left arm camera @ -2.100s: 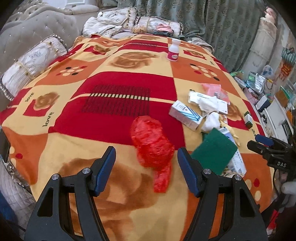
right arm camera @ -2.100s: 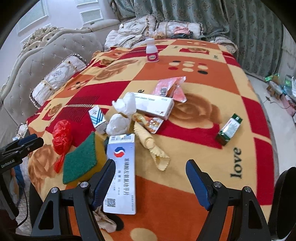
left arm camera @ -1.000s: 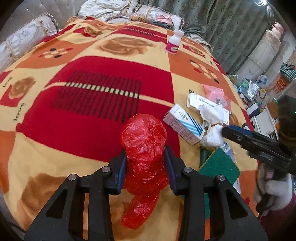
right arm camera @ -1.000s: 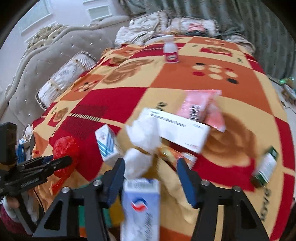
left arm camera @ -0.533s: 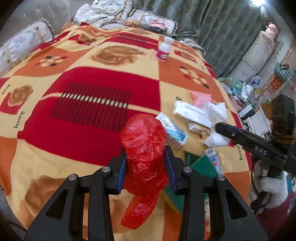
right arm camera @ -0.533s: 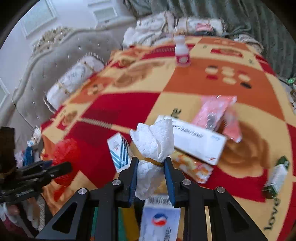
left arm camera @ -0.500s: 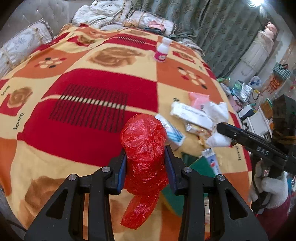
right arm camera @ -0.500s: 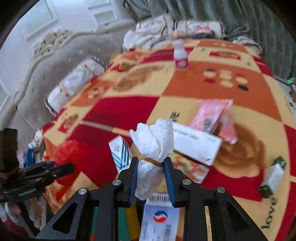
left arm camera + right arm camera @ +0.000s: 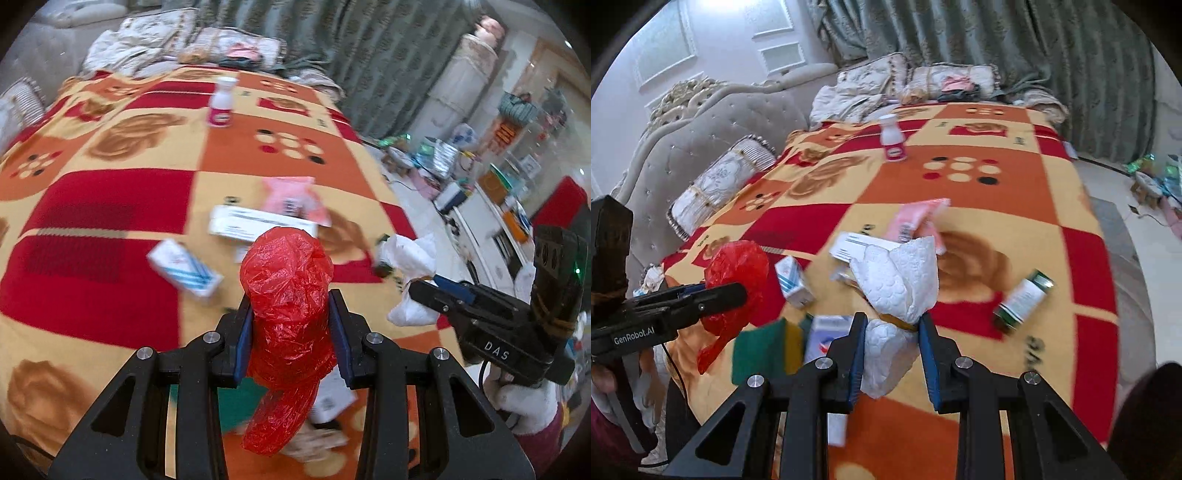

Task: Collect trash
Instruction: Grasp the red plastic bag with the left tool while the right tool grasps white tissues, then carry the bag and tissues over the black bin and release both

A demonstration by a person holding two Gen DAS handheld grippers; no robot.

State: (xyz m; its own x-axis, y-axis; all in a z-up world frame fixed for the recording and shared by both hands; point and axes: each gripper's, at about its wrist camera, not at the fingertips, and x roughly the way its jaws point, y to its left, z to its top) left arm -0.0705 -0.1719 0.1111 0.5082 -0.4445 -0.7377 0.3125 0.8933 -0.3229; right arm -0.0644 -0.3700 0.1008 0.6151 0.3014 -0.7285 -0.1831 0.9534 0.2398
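Honestly both are feather-light and squishy: left gripper (image 9: 291, 338) pinching the red plastic bag (image 9: 288, 295) mid-bunch, right gripper (image 9: 891, 354) clamping the tissue wad (image 9: 897, 291) at its waist.

I see a bed under a red, orange and yellow patterned blanket (image 9: 1015, 184), a grey tufted headboard (image 9: 713, 122) on the left, grey-green curtains (image 9: 1034, 48) behind, pale panelled wall (image 9: 701, 40), and a cluttered floor (image 9: 424, 162) on the right.
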